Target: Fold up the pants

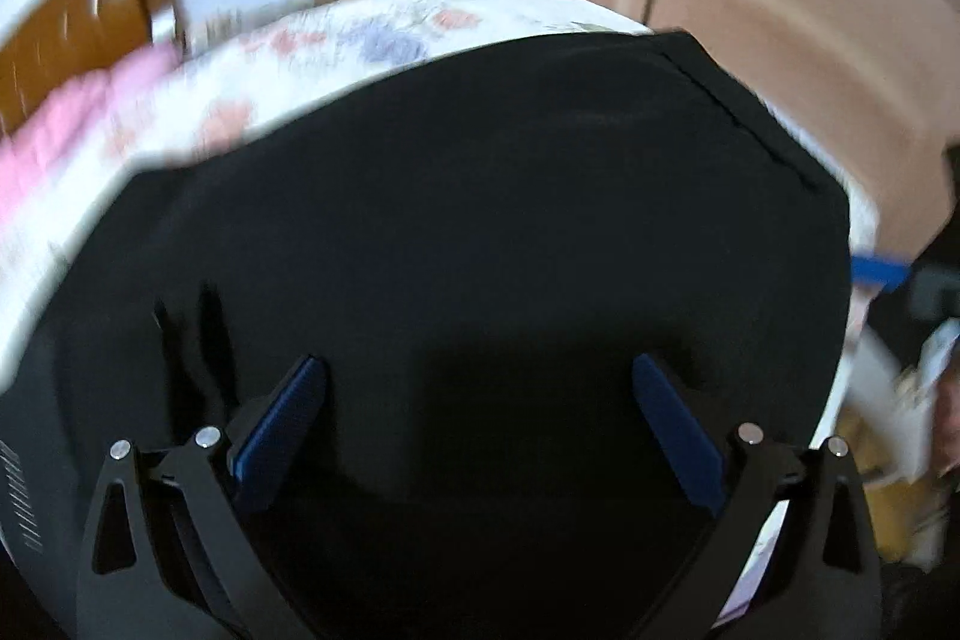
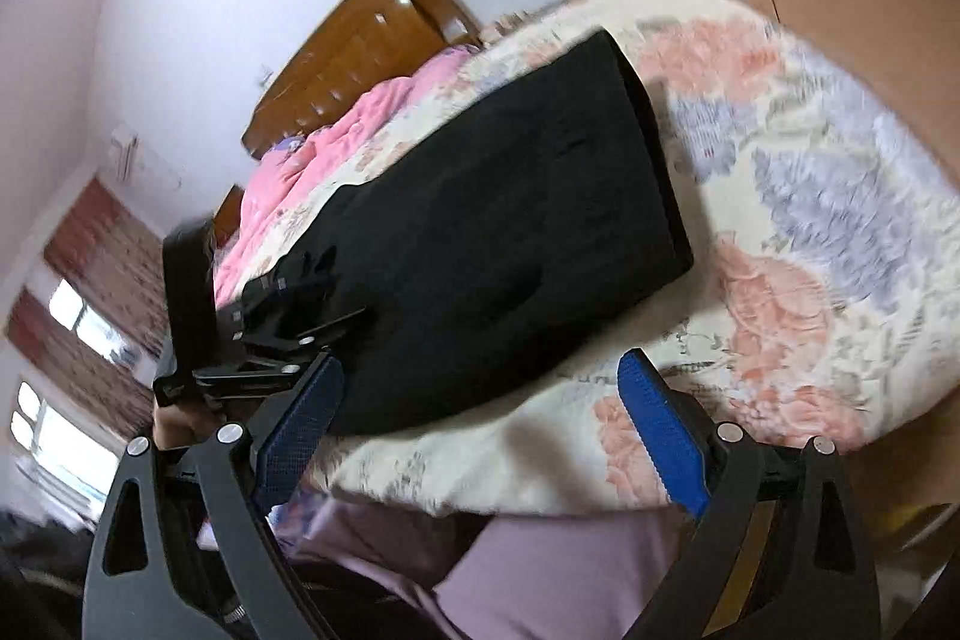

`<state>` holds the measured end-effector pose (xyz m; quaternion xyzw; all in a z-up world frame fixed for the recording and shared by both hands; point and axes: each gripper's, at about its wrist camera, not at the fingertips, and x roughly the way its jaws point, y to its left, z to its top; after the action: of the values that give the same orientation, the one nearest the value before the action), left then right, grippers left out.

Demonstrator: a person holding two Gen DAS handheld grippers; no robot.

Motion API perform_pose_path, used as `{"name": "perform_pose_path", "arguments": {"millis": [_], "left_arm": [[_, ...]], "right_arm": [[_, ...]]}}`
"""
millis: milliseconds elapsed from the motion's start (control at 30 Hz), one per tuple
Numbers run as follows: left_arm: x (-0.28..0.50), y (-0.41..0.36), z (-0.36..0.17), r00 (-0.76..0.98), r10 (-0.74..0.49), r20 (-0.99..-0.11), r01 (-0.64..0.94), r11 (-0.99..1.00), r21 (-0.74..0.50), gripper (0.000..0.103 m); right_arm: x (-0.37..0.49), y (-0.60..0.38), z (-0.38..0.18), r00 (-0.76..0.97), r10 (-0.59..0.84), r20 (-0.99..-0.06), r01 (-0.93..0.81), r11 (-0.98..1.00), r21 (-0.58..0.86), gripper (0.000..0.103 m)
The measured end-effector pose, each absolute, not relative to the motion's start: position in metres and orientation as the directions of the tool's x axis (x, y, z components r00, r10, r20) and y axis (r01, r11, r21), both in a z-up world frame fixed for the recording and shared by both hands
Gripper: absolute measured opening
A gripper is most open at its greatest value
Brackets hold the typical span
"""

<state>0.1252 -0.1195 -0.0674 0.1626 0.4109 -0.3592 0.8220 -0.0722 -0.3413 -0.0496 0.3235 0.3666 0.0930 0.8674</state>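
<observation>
Lengthwise, the black pants (image 2: 480,244) run away up the bed (image 2: 810,232); both claws spread, empty.

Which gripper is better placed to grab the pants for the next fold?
Left, probably. The left gripper hangs open directly over the black pants; the right gripper straddles their near edge, half over the floral bedspread.

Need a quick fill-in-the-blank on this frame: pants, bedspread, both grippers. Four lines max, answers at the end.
1. The pants lying on the bed are ____ in colour.
2. The bedspread under them has a ____ print.
3. Both the left gripper and the right gripper have their fingers ____.
4. The quilt bunched near the wooden headboard is ____.

Answers: black; floral; open; pink
</observation>
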Motion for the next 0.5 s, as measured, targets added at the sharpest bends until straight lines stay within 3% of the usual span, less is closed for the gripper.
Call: {"name": "perform_pose_path", "arguments": {"millis": [500], "left_arm": [[0.12,-0.126,-0.063,0.438,-0.423,-0.793,0.712,0.702,0.019,0.102]], "right_arm": [[-0.04,-0.339,-0.051,0.672,0.376,-0.639,0.159,0.769,0.619,0.099]]}}
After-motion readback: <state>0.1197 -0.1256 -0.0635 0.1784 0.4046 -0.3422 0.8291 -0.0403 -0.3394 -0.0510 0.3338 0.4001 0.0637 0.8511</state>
